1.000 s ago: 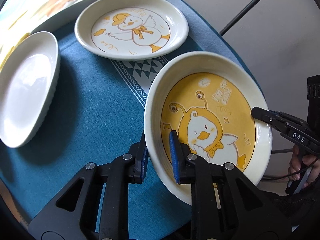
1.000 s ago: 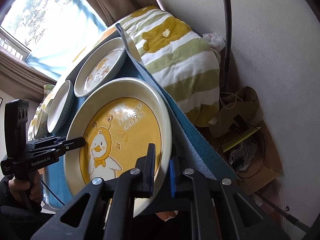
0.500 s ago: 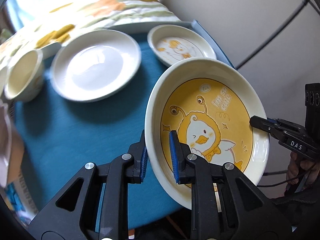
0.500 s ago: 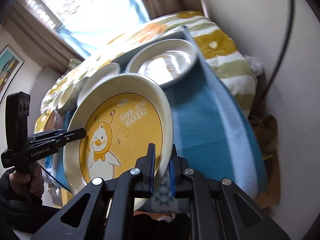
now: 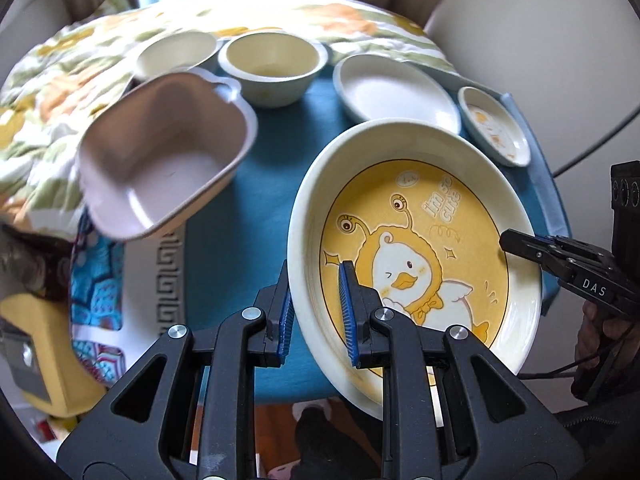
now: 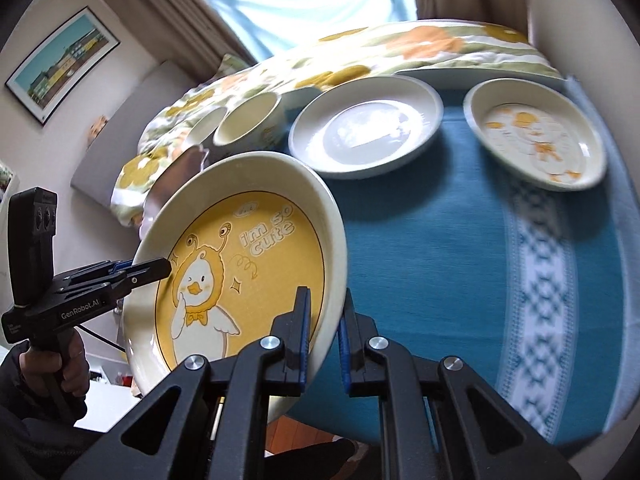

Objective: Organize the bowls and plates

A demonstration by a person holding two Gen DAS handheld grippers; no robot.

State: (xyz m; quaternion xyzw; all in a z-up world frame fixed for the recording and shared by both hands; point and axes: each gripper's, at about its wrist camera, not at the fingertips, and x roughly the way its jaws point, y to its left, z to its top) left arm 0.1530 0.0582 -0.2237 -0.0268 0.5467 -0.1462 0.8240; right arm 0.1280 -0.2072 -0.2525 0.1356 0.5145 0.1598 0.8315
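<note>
A large cream plate with a yellow duck picture [image 5: 420,248] hangs tilted above the blue tablecloth [image 5: 256,200], held from both sides. My left gripper [image 5: 316,296] is shut on its near left rim, one pad inside and one outside. The right gripper [image 5: 516,246] grips the opposite rim at the right of this view. In the right wrist view the same plate [image 6: 240,264] fills the left half; my right gripper [image 6: 324,320] is shut on its rim, and the left gripper [image 6: 160,268] pinches the far edge.
On the table stand a pink square bowl [image 5: 160,160], a cream bowl [image 5: 272,68], another bowl [image 5: 176,52], a white plate [image 5: 396,92] and a small duck plate [image 5: 496,128]. A striped quilt [image 5: 60,92] lies behind. The table's near edge runs below the held plate.
Both grippers have carried the yellow plate sideways along the table and rolled. The small duck plate and white plate slid right in view; the bowls and pink bowl came into sight.
</note>
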